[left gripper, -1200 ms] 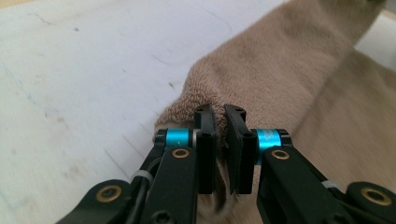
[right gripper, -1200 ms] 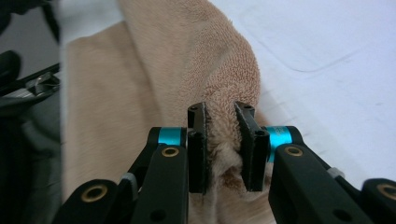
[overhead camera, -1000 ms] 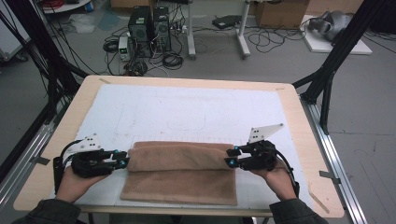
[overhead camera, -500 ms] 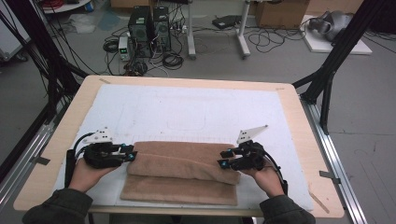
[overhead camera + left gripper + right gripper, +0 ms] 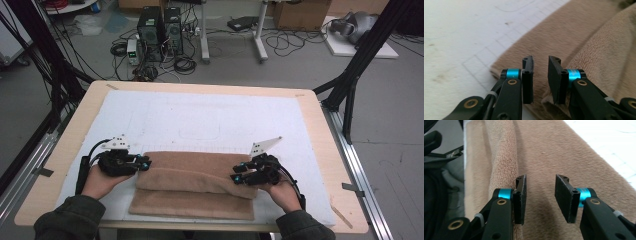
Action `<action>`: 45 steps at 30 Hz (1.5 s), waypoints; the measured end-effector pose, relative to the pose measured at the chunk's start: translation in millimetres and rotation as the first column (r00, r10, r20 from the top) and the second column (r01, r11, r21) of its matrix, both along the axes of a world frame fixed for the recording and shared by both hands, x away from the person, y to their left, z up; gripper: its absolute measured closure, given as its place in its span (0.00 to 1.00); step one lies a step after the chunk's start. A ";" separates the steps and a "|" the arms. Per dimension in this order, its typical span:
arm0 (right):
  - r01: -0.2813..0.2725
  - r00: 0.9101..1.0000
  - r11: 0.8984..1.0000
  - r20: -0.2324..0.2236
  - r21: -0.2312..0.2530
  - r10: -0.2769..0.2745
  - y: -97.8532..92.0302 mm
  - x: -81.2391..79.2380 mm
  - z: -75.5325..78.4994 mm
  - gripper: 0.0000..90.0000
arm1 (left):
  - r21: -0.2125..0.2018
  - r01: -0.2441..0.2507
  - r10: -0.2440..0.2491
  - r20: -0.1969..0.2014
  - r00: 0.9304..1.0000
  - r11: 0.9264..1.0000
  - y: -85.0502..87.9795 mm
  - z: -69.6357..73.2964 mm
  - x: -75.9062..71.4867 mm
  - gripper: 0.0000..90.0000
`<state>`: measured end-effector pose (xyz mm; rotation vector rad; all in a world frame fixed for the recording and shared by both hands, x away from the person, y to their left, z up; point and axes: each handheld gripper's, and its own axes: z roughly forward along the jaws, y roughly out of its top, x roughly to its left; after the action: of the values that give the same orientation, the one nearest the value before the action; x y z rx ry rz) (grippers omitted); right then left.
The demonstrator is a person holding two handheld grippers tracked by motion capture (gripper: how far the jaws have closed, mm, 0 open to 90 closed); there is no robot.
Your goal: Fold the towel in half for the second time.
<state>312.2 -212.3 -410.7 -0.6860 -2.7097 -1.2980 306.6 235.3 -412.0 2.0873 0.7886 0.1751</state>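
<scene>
A brown towel lies folded along the near side of the white mat, its upper layer doubled over a wider lower layer. My left gripper sits at the towel's left end, pointing right. In the left gripper view the towel lies under and beyond the left gripper. Its jaws have just been closing, and a gap still shows between the pads. My right gripper rests on the towel's right end. In the right gripper view the right gripper is open over the towel, one pad against a raised fold.
The wooden table carries the mat, which lies bare beyond the towel. Black frame posts stand at the table's left and right corners. Computers and cables lie on the floor behind. The person's sleeves come in at the near edge.
Both hands have moved inward along the towel and a little toward the near edge. The towel's upper layer has come down over the lower one. The left jaws stand closer together.
</scene>
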 end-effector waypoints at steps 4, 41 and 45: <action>-0.034 0.999 0.999 0.016 0.010 0.034 1.7 -10.0 5.7 0.70 | 0.000 0.018 -0.018 0.024 1.000 1.000 5.9 8.1 -17.7 0.80; -0.031 0.994 0.991 0.099 -0.128 0.044 -5.8 -61.9 -22.5 0.87 | 0.076 0.139 -0.143 0.051 0.988 0.987 -4.3 -24.9 -80.1 0.84; -0.055 0.994 0.988 0.082 -0.145 0.067 -2.1 -58.0 -14.6 0.94 | 0.088 0.145 -0.151 0.072 0.986 0.986 -2.2 -17.5 -78.8 0.94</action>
<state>254.3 -214.4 -425.4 -0.5652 -2.8907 -1.1555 227.8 233.1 -429.5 2.1936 0.5849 0.2100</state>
